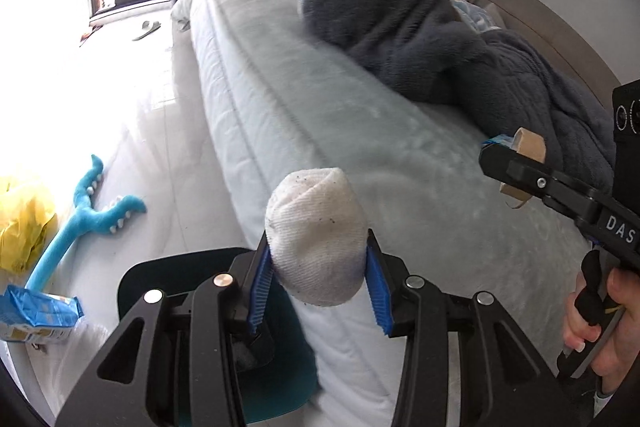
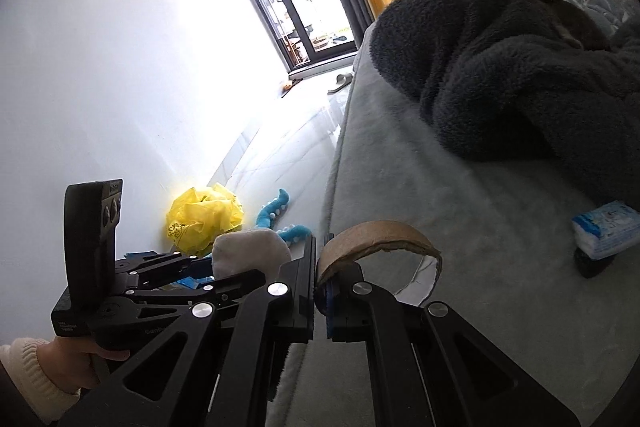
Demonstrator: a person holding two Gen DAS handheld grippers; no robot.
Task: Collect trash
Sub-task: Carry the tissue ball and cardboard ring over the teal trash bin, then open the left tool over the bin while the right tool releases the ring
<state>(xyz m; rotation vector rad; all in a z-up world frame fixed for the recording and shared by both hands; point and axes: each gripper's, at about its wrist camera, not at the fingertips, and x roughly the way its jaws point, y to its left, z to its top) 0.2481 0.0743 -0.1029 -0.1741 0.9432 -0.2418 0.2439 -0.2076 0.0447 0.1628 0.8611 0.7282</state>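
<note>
I'm seeing the left tool (image 1: 318,259) pinching a balled white sock (image 1: 316,239), speckled with dark lint, between its blue pads (image 1: 376,279); the sock is bulging up above the fingertips, hanging over the edge of the bed (image 1: 360,131). In the right wrist view the same sock (image 2: 252,251) is showing as a pale lump at the left tool's (image 2: 224,267) tip, low left.

The right tool (image 2: 318,267) is pressing together on a flattened cardboard tube ring (image 2: 380,235), gripping one end while the rest is arching out to the right over the bed's pale grey cover (image 2: 460,227). In the left wrist view that tool (image 1: 502,155) is coming in from the right edge, with the brown cardboard ring (image 1: 528,147) sticking out at its tip and the person's right hand (image 1: 592,323) wrapping the handle.

A dark fleece blanket (image 1: 420,27) is lying heaped on the bed behind both tools. A blue-and-white tissue pack (image 2: 606,227) is sitting on the cover near the blanket's edge, well right of the ring.

On the floor by the wall I'm seeing a crumpled yellow plastic bag (image 2: 204,219), a blue plush toy (image 1: 84,219) beside it, and a blue packet (image 1: 36,311) nearer the camera. A dark teal chair (image 1: 160,279) is partly showing under the left tool. The left hand (image 2: 76,355) is holding its handle at bottom left.
</note>
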